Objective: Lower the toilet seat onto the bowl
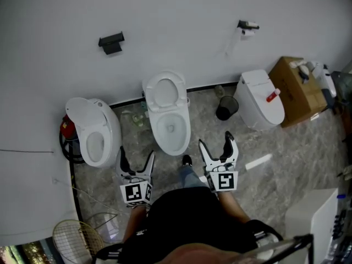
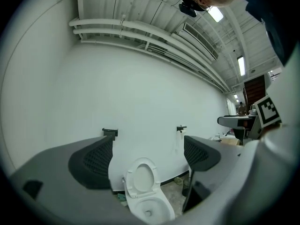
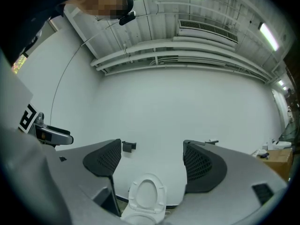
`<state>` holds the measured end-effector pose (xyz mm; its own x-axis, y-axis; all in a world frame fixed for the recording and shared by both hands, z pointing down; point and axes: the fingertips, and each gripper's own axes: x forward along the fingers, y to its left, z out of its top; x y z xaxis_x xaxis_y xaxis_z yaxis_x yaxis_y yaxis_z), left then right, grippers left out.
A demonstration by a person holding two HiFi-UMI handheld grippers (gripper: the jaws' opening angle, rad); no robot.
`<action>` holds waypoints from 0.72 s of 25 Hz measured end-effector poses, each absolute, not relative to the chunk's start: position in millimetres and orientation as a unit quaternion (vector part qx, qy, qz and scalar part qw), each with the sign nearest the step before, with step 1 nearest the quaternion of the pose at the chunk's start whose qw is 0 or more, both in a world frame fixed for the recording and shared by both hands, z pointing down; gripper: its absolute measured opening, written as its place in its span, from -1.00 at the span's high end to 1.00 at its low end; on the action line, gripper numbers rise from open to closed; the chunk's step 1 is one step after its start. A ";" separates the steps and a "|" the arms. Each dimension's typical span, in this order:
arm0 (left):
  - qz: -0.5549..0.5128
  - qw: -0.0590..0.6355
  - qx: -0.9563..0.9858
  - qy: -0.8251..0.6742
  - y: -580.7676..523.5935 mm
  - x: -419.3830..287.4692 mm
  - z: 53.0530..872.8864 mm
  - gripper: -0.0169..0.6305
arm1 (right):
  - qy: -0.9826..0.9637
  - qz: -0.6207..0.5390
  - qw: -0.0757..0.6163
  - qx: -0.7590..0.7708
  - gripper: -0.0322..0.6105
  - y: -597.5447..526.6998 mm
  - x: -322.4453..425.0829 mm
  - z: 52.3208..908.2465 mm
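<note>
Since the toilet seat (image 1: 164,92) stands raised against the white wall (image 1: 181,15), just above centre in the head view, we judge that the task has not really begun. Nothing touches the seat, so the whole lowering is left to do. Its bowl (image 1: 171,130) lies open directly below it in the frame. This is the middle one of three toilets, with another toilet (image 1: 93,132) at the left and a closed toilet (image 1: 262,98) at the right. A black bin (image 1: 225,108) sits on the floor between the middle and right ones.

Our left gripper (image 1: 137,157) hangs at lower centre-left of the head view, with its jaws spread wide. In the left gripper view we find only the wall, the seat and the bowl in the gap, so it carries nothing. Our right gripper (image 1: 215,142) is at lower centre-right, just beside the front right of the bowl. Its jaws are likewise wide apart and empty, and they frame the upright seat in the right gripper view.

Both grippers are near the bowl's front and well short of the seat. As we read it, one of them has yet to reach the seat's top edge, tip it away from the wall, and ease it down flat onto the rim.
</note>
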<state>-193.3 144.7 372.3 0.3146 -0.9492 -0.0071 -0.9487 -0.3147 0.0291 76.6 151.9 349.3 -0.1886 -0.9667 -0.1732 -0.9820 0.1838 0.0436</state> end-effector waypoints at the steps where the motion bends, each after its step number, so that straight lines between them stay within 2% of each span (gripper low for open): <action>1: -0.012 0.009 0.812 -0.584 133.6 -189.2 373.3 -0.49 | 0.768 0.071 0.054 -0.634 -0.37 141.3 79.1 349.8; 12: -0.010 0.003 0.812 -0.584 8.5 -145.0 356.8 -0.48 | 0.784 0.051 0.063 -0.616 -0.37 12.1 115.4 341.5; 18: -0.003 0.021 0.798 -0.602 -51.0 -131.4 360.7 -0.48 | 0.801 0.031 0.067 -0.594 -0.37 -50.5 124.1 342.1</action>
<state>-131.4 -51.0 360.7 0.2750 -0.9612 0.0208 -0.9610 -0.2742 0.0369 124.1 -50.5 342.1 -0.2841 -0.9478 -0.1449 -0.9562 0.2913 -0.0305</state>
